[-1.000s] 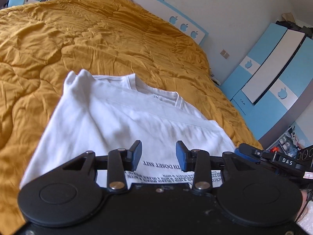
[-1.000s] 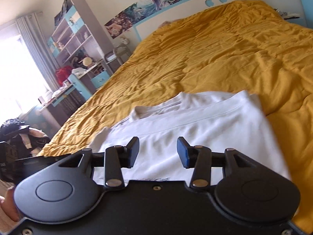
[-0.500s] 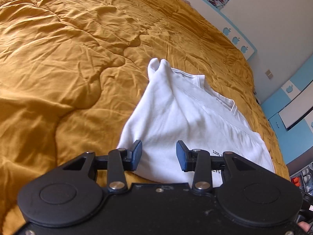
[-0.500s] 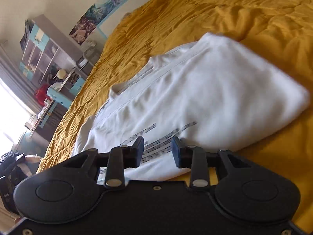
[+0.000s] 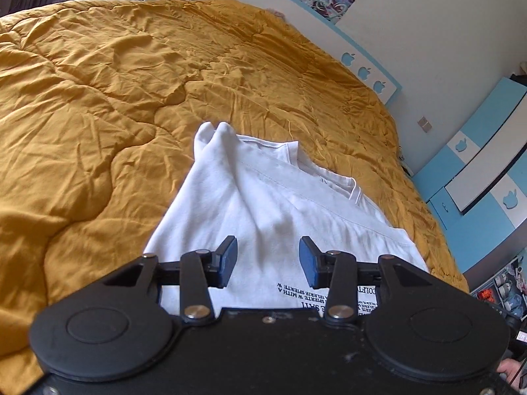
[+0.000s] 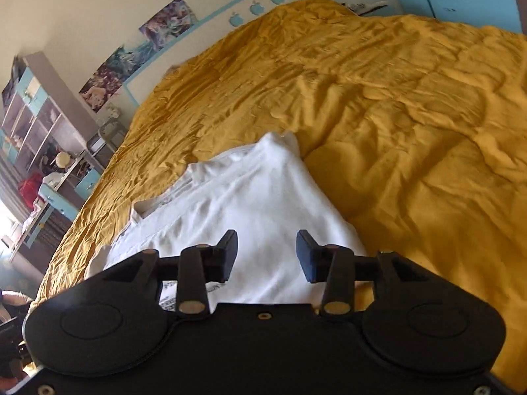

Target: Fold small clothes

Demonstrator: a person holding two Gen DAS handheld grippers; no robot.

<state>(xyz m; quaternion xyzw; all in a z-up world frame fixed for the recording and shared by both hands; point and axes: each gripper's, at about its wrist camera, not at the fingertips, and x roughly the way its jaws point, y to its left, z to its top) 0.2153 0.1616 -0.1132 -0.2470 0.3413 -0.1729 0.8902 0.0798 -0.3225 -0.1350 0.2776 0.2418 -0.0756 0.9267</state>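
While both tools hang over the bed, the scene reads so:

Surroundings: a mustard quilt [image 5: 138, 105] covers the whole bed; a white headboard [image 5: 316, 29] with blue apple shapes lies beyond it, a blue-and-white wardrobe [image 5: 487, 164] stands to one side, and shelves [image 6: 36, 112] crowded with small things to the other.
In the way: nothing lies on the quilt between the tools and the garment.
Garment: a white T-shirt [image 5: 263, 204] lies partly folded near the bed's near edge, collar away from the cameras, black print at its near hem, one corner bunched into a small peak.
Left gripper [image 5: 267, 256]: fingers wide apart, holding nothing, above the shirt's near part.
Right gripper [image 6: 266, 255]: fingers wide apart, holding nothing, over the shirt's right side.
Room: bare wrinkled quilt on both sides of the shirt and beyond it.
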